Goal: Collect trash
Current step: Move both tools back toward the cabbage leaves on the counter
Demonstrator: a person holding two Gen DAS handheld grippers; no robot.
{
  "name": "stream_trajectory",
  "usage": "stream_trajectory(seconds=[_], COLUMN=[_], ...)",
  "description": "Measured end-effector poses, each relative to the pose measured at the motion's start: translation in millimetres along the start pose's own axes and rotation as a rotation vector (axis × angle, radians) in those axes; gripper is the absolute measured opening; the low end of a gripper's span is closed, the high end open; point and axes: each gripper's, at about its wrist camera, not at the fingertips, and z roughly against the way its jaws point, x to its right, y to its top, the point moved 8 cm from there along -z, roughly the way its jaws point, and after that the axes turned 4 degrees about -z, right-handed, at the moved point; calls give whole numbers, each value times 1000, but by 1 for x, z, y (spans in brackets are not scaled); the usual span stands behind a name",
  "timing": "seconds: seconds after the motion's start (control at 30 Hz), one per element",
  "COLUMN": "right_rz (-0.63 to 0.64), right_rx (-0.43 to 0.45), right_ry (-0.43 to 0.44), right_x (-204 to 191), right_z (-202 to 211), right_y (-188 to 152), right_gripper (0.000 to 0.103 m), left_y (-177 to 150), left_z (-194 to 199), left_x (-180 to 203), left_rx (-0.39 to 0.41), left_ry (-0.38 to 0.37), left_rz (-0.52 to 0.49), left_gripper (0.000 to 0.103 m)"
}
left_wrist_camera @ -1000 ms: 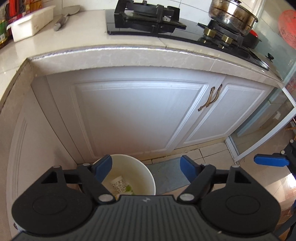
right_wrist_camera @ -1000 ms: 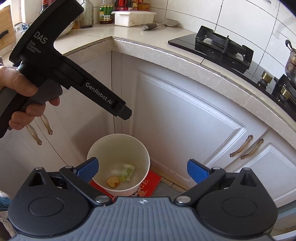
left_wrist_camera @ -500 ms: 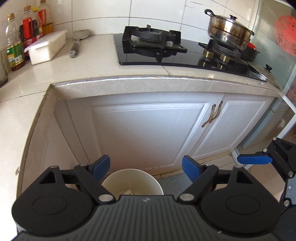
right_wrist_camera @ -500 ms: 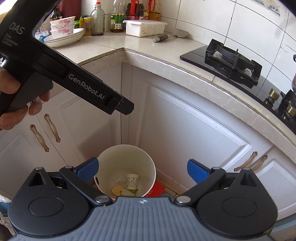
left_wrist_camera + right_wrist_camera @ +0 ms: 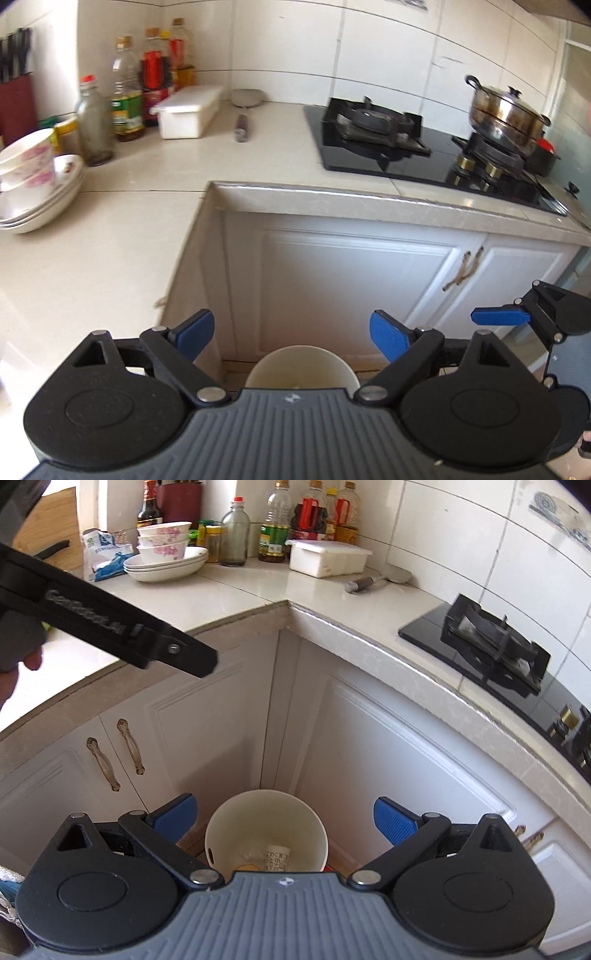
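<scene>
Bin (image 5: 266,834): white, on the floor at the counter (image 5: 229,602) corner — trash inside.
Left gripper (image 5: 291,334): my jaws wide, just been opening, nothing between.
Right gripper (image 5: 284,819): my jaws wide above the bin, empty.

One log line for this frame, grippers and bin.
left gripper: open, empty | right gripper: open, empty | bin: on floor, trash inside

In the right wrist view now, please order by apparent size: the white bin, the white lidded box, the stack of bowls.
1. white bin, largest, though it is nearest to the camera.
2. and 3. stack of bowls and white lidded box look alike; I cannot rank them.
</scene>
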Motion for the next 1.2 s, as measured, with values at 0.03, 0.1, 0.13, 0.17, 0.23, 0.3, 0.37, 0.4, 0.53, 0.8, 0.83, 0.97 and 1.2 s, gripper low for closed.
stream_trajectory(seconds=[0.03, 0.1, 0.13, 0.17, 0.23, 0.3, 0.37, 0.4, 0.53, 0.8, 0.83, 0.97, 1.2], right_rz=[9, 25, 31, 36, 51, 77, 111, 128, 197, 308, 316, 340, 350], right_rx=[6, 19, 27, 34, 47, 61, 71, 75, 92, 105, 104, 99, 74], right_ry=[12, 45, 61, 80, 124, 169, 209, 228, 295, 389, 397, 421, 413], right_x=[-4, -13, -18, -23, -36, -50, -67, -75, -107, -166, -172, -191, -203], right_z=[0, 1, 2, 2, 3, 3, 2, 1, -4, -18, -20, -26, -40], right_y=[4, 15, 20, 25, 36, 46, 55, 59, 77, 101, 103, 109, 117], right_gripper=[103, 103, 103, 103, 103, 103, 103, 103, 103, 103, 103, 103, 103], left_y=[-2, -7, -11, -13, -21, -31, -41, -46, -69, -120, -125, -145, -171], left_z=[7, 19, 26, 32, 44, 58, 70, 76, 98, 134, 135, 134, 123], left_x=[-9, -26, -36, -44, -64, -84, -104, -113, -150, -223, -230, -262, -301], left_rx=[0, 8, 10, 10, 12, 14, 16, 17, 11, -23, -29, -53, -74], left_ry=[27, 70, 96, 120, 173, 224, 276, 302, 415, 620, 641, 723, 725], left_rz=[18, 56, 76, 91, 125, 163, 203, 222, 304, 475, 490, 557, 697], left_gripper=[92, 92, 92, 92, 92, 92, 92, 92, 92, 92, 92, 92, 92])
